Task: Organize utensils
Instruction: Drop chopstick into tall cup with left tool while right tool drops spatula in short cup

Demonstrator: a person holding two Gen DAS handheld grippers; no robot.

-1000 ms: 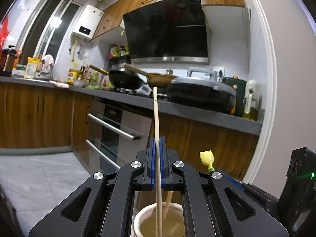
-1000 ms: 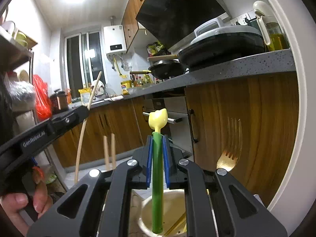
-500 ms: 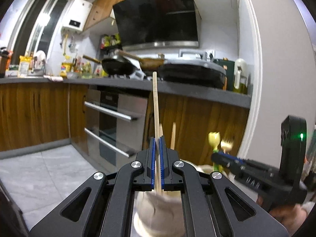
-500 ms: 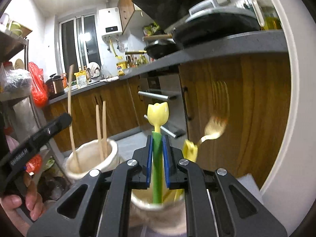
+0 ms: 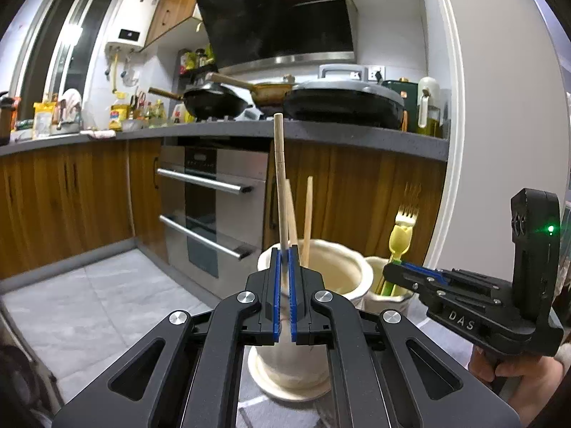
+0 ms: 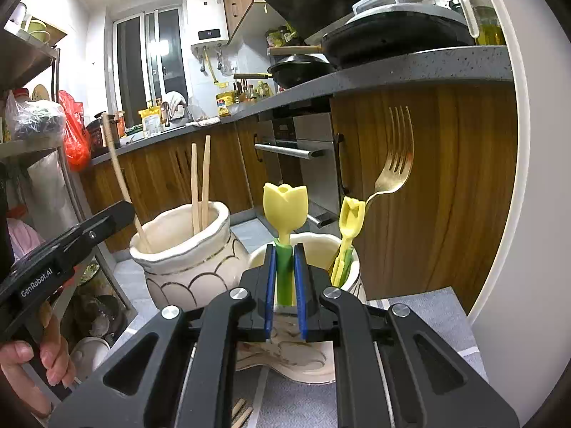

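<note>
Evidently, sorting by kind is governing both grips. Leftmost, the left gripper (image 5: 284,287) is clamping a pale wooden chopstick (image 5: 280,185) upright over the wide cream ceramic jar (image 5: 351,274), where two matching chopsticks (image 6: 200,182) are already leaning, so it is being kept vertical to drop cleanly inside. Just right, the right gripper (image 6: 284,285) is pinching a green-stemmed yellow tulip-topped utensil (image 6: 284,214) above the smaller cream pot (image 6: 323,246), which is already holding a second tulip utensil (image 6: 350,219) and a gold metal fork (image 6: 396,164).
</note>
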